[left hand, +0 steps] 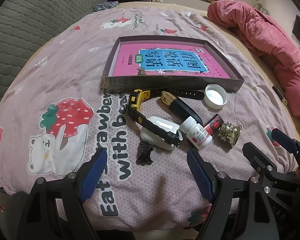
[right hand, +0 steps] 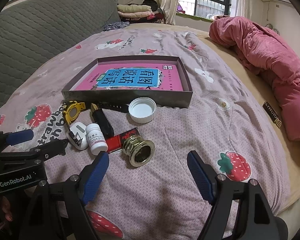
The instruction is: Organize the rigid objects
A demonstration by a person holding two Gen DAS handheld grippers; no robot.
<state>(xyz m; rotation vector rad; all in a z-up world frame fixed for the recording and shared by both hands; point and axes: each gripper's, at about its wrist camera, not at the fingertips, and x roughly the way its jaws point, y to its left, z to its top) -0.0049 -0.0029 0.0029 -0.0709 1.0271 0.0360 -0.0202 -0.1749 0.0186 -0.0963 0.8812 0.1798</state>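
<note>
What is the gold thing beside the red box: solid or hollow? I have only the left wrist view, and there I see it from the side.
Observer: In the right wrist view the gold piece is hollow. It lies on its side, with the open mouth towards the camera.
Operator: And the watch, does its face show?
Observer: Yes. The watch shows a round face inside a yellow rim.
Operator: Is the right tool open?
Observer: Yes. The right tool is open and holds nothing; the gold piece lies just ahead of it.
</note>
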